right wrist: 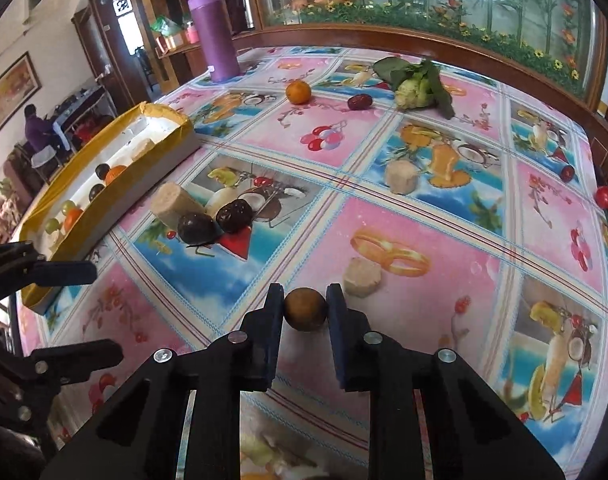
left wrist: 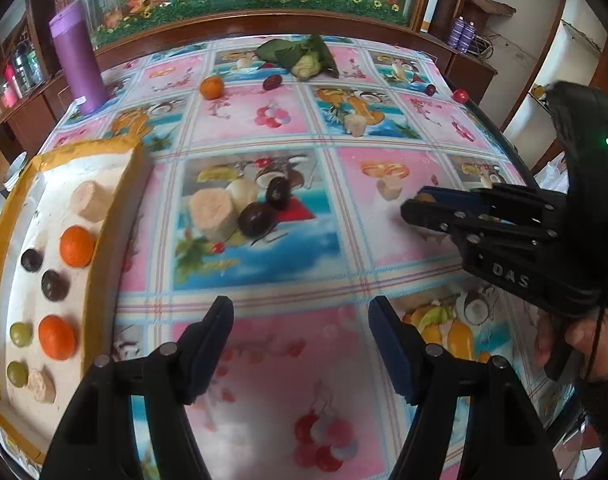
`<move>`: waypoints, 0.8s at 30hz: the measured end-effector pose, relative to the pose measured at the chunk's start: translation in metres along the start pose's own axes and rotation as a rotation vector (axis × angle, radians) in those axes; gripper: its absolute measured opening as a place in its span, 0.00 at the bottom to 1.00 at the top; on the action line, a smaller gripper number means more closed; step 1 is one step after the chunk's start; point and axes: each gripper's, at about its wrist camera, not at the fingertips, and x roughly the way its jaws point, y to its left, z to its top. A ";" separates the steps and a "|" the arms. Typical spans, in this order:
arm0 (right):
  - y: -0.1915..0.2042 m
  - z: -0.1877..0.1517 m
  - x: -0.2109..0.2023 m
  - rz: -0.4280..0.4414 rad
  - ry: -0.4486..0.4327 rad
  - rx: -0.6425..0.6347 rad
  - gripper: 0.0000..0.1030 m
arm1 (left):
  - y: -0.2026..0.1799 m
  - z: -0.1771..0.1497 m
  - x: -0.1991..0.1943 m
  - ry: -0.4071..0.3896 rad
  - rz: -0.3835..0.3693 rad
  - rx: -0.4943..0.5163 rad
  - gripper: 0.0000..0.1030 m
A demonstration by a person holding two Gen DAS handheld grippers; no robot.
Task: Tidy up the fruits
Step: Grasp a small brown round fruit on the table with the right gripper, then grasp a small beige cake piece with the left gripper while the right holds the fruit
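Note:
In the right wrist view my right gripper (right wrist: 306,298) is shut on a small round brown fruit (right wrist: 306,309) that rests low on the tablecloth. The left wrist view shows this gripper (left wrist: 418,206) from the side, with the fruit (left wrist: 425,197) at its tip. My left gripper (left wrist: 299,312) hangs open over a pink square of cloth with nothing between its fingers. To its left lies a white foam tray (left wrist: 103,148) with a yellow taped rim, holding oranges, dark fruits, green grapes and beige chunks. Two dark fruits (left wrist: 255,218) and beige chunks (left wrist: 209,214) lie mid-table.
A purple tumbler (left wrist: 77,60) stands at the far left corner. An orange (right wrist: 297,92), a dark red fruit (right wrist: 360,102) and a leafy vegetable (right wrist: 416,84) lie at the back. A beige chunk (right wrist: 362,278) sits just right of my right gripper. A red tomato (right wrist: 604,197) lies by the right edge.

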 end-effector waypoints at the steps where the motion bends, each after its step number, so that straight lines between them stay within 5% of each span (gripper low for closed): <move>1: -0.006 -0.004 -0.008 -0.017 -0.008 0.010 0.21 | -0.005 0.007 0.005 -0.003 -0.009 0.003 0.71; 12: -0.064 -0.052 -0.048 -0.081 -0.002 0.142 0.21 | -0.064 0.064 0.057 -0.044 -0.059 0.010 0.67; 18: -0.070 -0.058 -0.054 -0.069 -0.012 0.159 0.21 | -0.074 0.066 0.075 -0.039 -0.057 0.039 0.25; 24: -0.070 -0.060 -0.057 -0.061 -0.022 0.158 0.21 | -0.064 0.056 0.065 -0.048 -0.110 -0.003 0.24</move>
